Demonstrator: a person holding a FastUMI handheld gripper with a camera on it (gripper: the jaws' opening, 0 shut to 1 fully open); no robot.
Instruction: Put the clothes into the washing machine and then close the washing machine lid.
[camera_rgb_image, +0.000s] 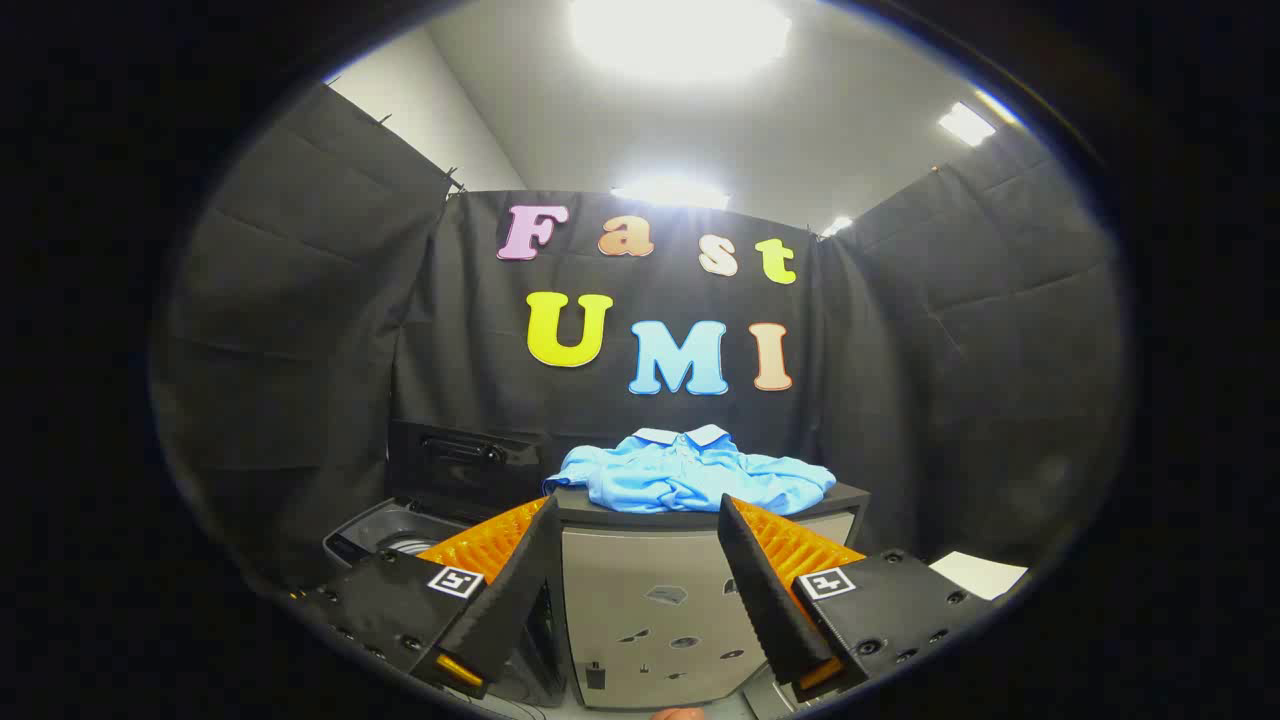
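Note:
A light blue collared shirt (688, 474) lies crumpled on the dark top of a grey cabinet (660, 600), just beyond my fingertips. My gripper (638, 508) is open, its two fingers spread wide in front of the cabinet with nothing between them. To the left of the cabinet and lower stands the washing machine (385, 532), its dark lid (455, 462) raised upright at the back and the drum opening partly hidden behind my left finger (515, 580).
Black cloth walls close the booth behind and on both sides. A white flat object (978, 573) lies low to the right of the cabinet. The cabinet front faces me close by.

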